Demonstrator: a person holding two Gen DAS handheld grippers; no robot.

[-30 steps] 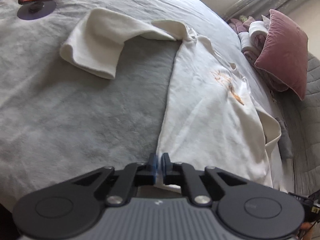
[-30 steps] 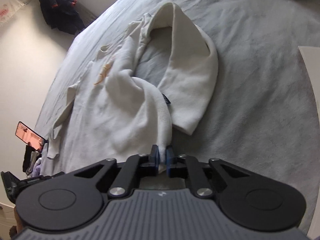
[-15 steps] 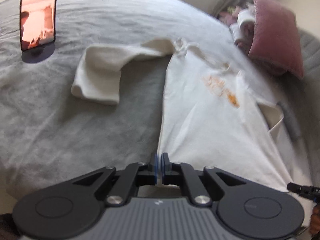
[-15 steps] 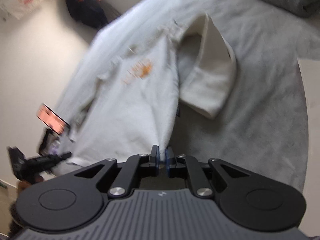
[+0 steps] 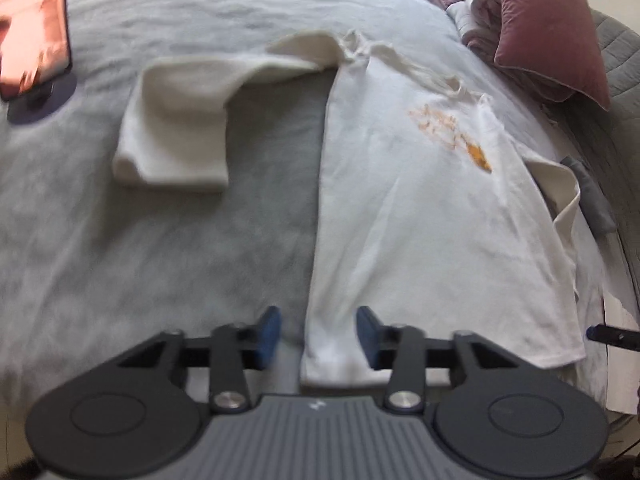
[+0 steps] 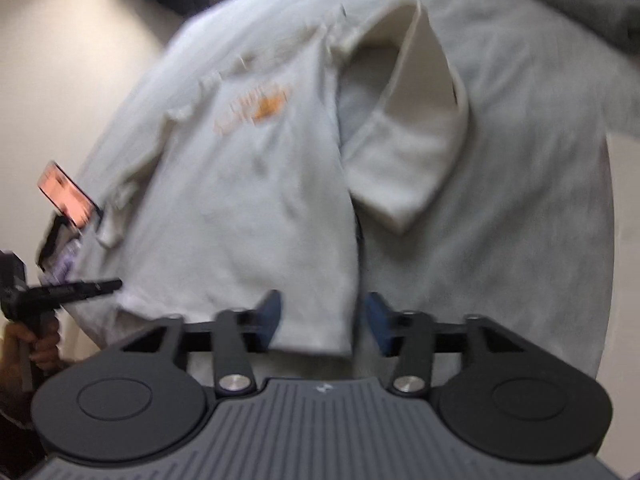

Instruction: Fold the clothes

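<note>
With the white T-shirt point(image 5: 420, 216) spread front-up on the grey bed point(image 5: 120, 260), both left tongs point(image 5: 318, 334) and right tongs point(image 6: 322, 320) gape released over its hem corners, so smooth wrinkles before folding the sleeves inward.

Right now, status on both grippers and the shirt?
Left gripper open, right gripper open. White shirt spread flat on the bed, hem corners between the fingers. Nothing obstructing.

No legible text, number or brand is shown. An orange print point(image 5: 452, 132) is carried on the chest of the white shirt point(image 5: 420, 216), but its characters cannot be made out. The lit screen of a phone point(image 5: 32, 28) is too blurred to be read.
</note>
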